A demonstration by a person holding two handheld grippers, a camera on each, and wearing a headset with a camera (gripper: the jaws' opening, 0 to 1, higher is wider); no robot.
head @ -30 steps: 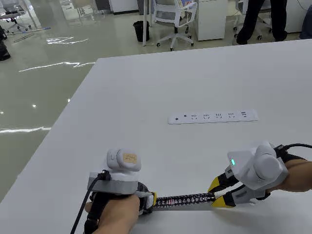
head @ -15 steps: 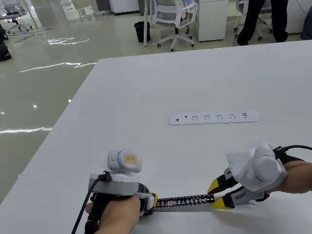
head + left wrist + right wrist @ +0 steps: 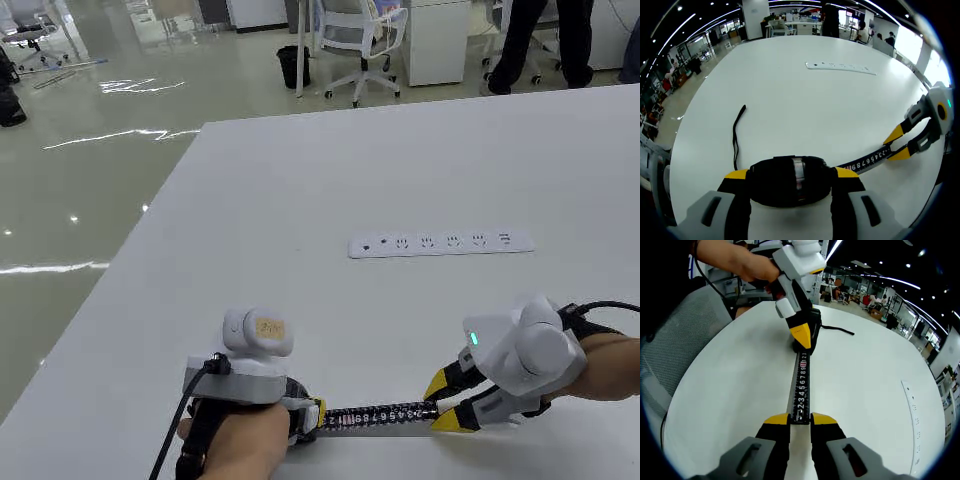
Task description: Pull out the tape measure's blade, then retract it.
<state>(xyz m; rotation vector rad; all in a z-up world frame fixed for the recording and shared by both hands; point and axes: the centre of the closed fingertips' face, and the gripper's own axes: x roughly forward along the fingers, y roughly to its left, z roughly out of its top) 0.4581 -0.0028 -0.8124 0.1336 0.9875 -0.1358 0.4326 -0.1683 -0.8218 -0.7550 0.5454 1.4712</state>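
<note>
— Scanning the white surface [image 3: 330, 180]: a power strip [image 3: 440, 242] lies far back. And the tools?
— The left tool [image 3: 791, 173] clamps the tape measure [image 3: 775, 182] by its case. The right tool [image 3: 800, 419] is pinched narrow on the blade [image 3: 801, 390] end, the blade drawn out flat between them. A black strap [image 3: 735, 135] lies beside the case.

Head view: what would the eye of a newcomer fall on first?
The tape measure's blade, stretched along the white table between two grippers near the bottom edge. The left gripper clamps the black case, and the right gripper pinches the blade's tip. Farther back lies a white power strip.
</note>
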